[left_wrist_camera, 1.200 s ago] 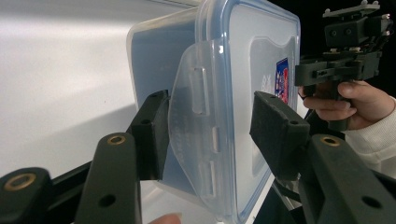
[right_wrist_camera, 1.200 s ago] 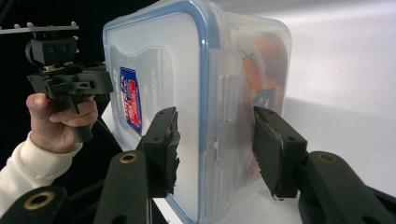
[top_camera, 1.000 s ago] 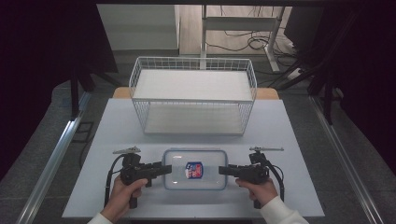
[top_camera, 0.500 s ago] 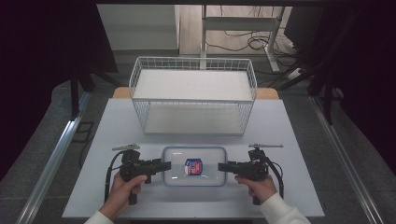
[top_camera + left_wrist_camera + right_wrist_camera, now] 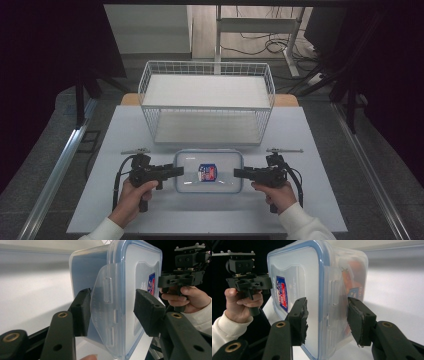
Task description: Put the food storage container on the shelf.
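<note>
Both tongs have closed in on the clear lidded container (image 5: 208,171) since a second ago, and it has slid slightly nearer the person. It sits on the white counter (image 5: 320,135), just in front of the wire basket (image 5: 207,102). The left tongs (image 5: 176,171) straddle its left latch, pads (image 5: 144,310) spread, not touching; the right tongs (image 5: 239,173) likewise, released. A two-handed lift looks imminent. One container, one basket, two tongs.
</note>
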